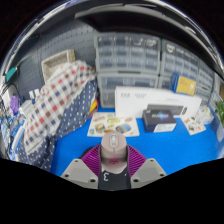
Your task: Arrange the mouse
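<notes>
A pinkish-grey mouse (113,148) sits between my fingers, its scroll wheel facing up. My gripper (113,158) is shut on the mouse, with the magenta pads (94,158) pressed against both its sides. The mouse is held above the blue table (70,148). Its rear part is hidden between the fingers.
A person in a plaid shirt (58,100) stands to the left. Ahead on the table lie printed sheets (100,125), a white box (148,101), a black device (157,120) and more papers (198,118). Grey drawer cabinets (128,58) line the back wall.
</notes>
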Available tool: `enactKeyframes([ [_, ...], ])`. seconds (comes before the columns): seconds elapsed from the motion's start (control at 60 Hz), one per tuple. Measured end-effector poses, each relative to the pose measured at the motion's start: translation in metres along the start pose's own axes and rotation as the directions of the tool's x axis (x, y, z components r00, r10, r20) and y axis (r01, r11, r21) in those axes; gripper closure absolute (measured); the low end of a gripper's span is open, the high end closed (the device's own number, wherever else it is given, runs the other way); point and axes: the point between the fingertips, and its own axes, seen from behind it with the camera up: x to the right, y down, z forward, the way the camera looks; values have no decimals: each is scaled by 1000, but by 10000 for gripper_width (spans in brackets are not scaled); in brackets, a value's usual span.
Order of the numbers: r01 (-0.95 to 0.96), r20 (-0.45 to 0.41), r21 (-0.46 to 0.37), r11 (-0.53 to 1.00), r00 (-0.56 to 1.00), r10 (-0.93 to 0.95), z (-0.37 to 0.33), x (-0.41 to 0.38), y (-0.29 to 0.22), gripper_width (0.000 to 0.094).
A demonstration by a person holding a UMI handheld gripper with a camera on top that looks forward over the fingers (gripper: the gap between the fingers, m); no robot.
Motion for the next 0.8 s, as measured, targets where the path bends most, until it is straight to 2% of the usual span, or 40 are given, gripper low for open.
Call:
enactKeyframes([
  [0.217,41,-4,-152,987,999,-42,39,-18,89,611],
  [0.233,43,-2,-116,992,999,-43,41,-18,82,611],
  [0.3,52,-4,-122,991,999,-53,40,-17,85,604],
  [0.5,24,-4,-134,991,1000,-25,41,-18,84,448],
  [0.517,20,-6,-139,990,1000,-21,40,-17,83,412],
  [0.55,10,-19,-148,989,1000,-12,39,-14,82,261],
  [0.617,-2,-35,-133,991,999,-3,31,-7,68,130],
  [0.8,-65,-33,-29,997,997,64,-22,23,3,124],
])
